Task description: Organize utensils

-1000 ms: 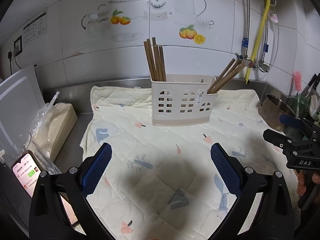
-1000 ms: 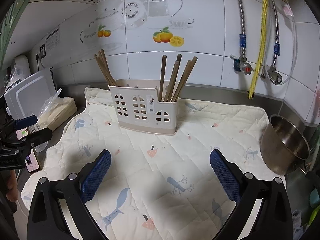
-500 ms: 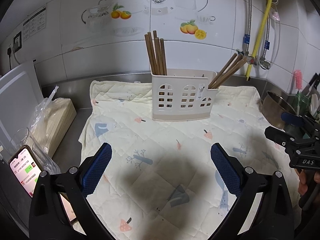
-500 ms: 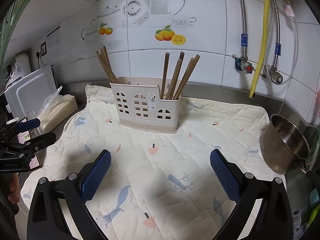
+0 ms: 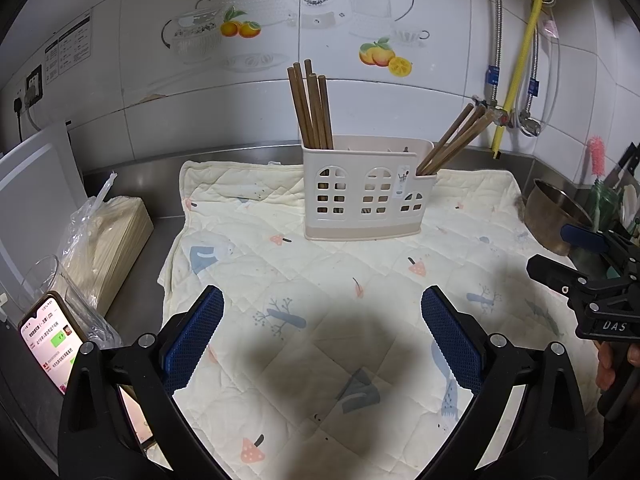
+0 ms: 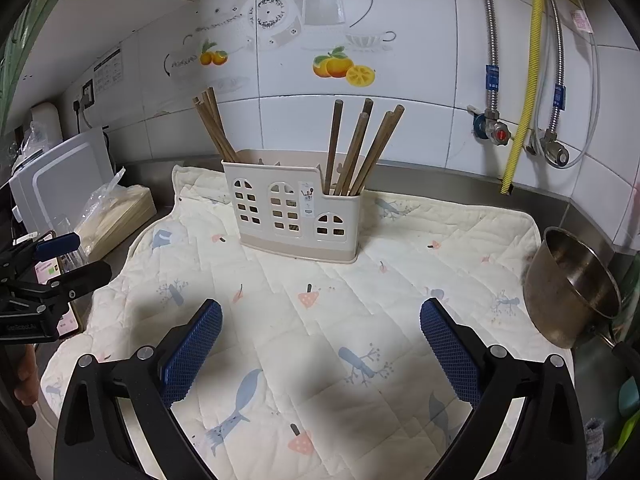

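A: Chopsticks are what you're sorting, and from your left gripper (image 5: 322,334) they stand in two bundles in the cream holder (image 5: 366,192) at twelve o'clock on the quilted mat (image 5: 256,280). The left bundle (image 5: 311,108) stands nearly upright in the tall end compartment; the right bundle (image 5: 456,136) leans out toward two o'clock from the low one.

B: Why the lean?

A: Likely the lower wall gives them less support. Your left gripper hangs above the mat with its pads wide apart and nothing between them.

B: And around it?

A: At nine o'clock, off the mat on the steel counter (image 5: 136,248), lies a bagged stack of pale sticks (image 5: 108,248); a lit phone (image 5: 48,344) sits at eight. Neither blocks your path.

B: The other side?

A: Your right gripper (image 6: 320,338) is also spread wide and empty, holder (image 6: 292,216) at twelve. A steel bowl (image 6: 568,288) sits at three, just off the mat's edge; mind it if you swing right.

B: Anything left?

A: Nothing loose shows on the mat, so the job looks about done.
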`<state>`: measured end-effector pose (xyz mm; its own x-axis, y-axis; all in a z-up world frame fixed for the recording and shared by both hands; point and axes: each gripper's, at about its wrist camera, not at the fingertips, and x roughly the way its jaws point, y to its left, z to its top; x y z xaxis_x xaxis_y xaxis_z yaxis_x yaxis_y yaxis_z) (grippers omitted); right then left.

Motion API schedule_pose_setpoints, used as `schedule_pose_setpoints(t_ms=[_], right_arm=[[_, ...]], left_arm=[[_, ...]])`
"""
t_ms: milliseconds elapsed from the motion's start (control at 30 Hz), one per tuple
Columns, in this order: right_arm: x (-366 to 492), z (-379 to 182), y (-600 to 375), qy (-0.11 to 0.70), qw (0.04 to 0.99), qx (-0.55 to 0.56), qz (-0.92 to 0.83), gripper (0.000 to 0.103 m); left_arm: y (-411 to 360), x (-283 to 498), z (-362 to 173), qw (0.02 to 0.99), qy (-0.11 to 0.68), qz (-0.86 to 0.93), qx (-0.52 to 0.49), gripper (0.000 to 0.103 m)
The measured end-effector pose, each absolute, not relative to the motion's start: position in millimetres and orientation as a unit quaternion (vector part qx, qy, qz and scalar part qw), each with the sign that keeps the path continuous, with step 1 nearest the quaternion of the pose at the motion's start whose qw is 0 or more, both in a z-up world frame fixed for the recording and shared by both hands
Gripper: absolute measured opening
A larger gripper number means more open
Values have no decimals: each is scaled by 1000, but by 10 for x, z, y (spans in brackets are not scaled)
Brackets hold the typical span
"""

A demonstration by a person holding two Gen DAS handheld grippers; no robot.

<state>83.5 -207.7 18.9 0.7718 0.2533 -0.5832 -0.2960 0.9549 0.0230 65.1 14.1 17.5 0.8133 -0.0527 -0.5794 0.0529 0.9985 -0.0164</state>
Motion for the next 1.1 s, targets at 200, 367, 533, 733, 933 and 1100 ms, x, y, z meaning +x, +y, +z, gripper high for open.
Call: schedule_pose_setpoints(t_ms=[200,367,533,733,933,1100], right_arm=[[836,177,-2075,307,940,-34,148,96],[832,168,-2064,307,939,-35,149,96],[829,166,-2061,308,939,-34,150,96],[822,150,-2050,308,939,-34,151,96],[814,136,-2044,309,938,-34,152,96],[814,134,-2042,309,938,-35,152,96]], left_arm=[[136,650,166,952,306,-28,1,98],[145,651,159,951,307,-27,1,98],[144,647,154,951,307,-26,1,98],[148,647,152,951,307,-26,1,98],[152,643,152,951,307,-26,1,98],[155,642,152,951,307,-26,0,98]])
